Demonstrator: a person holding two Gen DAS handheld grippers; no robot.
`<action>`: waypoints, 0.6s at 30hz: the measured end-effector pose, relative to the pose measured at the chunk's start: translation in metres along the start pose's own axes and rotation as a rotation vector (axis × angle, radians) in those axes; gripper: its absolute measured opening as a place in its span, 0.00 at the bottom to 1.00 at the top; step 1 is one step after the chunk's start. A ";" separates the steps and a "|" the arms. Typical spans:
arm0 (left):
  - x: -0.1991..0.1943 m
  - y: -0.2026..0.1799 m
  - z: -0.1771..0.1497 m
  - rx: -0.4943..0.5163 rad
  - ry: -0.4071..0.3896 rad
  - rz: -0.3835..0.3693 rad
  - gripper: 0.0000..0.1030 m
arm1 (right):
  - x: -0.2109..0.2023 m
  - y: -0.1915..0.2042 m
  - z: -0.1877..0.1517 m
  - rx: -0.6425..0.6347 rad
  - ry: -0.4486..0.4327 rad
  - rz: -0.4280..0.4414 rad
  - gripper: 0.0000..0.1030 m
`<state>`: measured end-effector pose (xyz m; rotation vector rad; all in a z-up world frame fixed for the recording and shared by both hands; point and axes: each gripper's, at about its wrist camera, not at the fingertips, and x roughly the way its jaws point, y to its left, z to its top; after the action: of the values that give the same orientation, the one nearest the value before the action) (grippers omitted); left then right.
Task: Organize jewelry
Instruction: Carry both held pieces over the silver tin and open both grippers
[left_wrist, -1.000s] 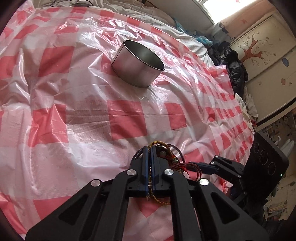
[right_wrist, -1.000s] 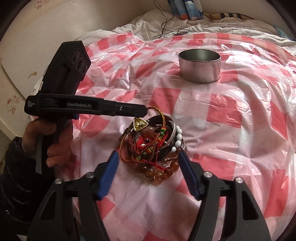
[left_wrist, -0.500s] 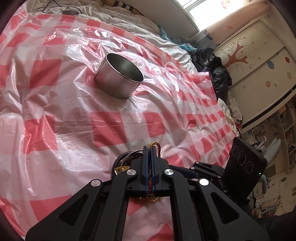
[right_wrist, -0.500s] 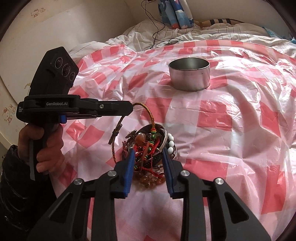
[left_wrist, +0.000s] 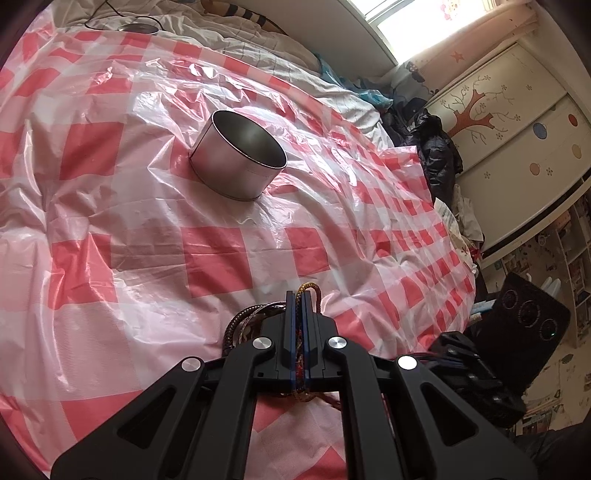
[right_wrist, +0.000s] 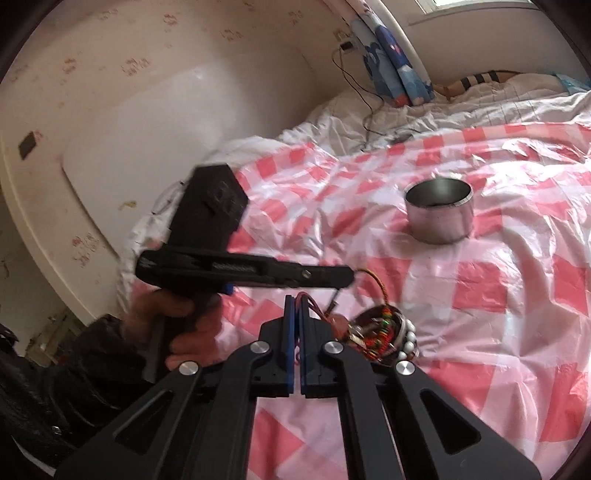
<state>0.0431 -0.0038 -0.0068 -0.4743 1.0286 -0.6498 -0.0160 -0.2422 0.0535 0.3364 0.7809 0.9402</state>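
The left gripper (left_wrist: 298, 295) is clamped on a gold braided cord (left_wrist: 313, 290), and the right gripper (right_wrist: 295, 301) is pinched on a thin red cord (right_wrist: 314, 304); both cords run into the one jewelry tangle (right_wrist: 380, 334) on the checked plastic sheet (left_wrist: 207, 258). From the right fingers the tangle lies just right and slightly farther, and the left gripper crosses just beyond it. Farther right stands one open metal tin (right_wrist: 439, 208), well apart from both grippers, roughly equally far from each.
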 end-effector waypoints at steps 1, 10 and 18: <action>-0.001 0.000 0.000 -0.001 -0.003 0.000 0.02 | -0.005 0.002 0.004 0.001 -0.025 0.026 0.02; -0.050 -0.021 0.038 0.003 -0.166 -0.082 0.02 | -0.034 -0.016 0.061 0.092 -0.153 0.027 0.02; -0.069 -0.043 0.101 0.043 -0.293 -0.052 0.02 | -0.025 -0.033 0.120 0.047 -0.168 -0.040 0.02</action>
<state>0.0965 0.0190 0.1088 -0.5428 0.7262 -0.6261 0.0817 -0.2734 0.1280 0.4341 0.6544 0.8455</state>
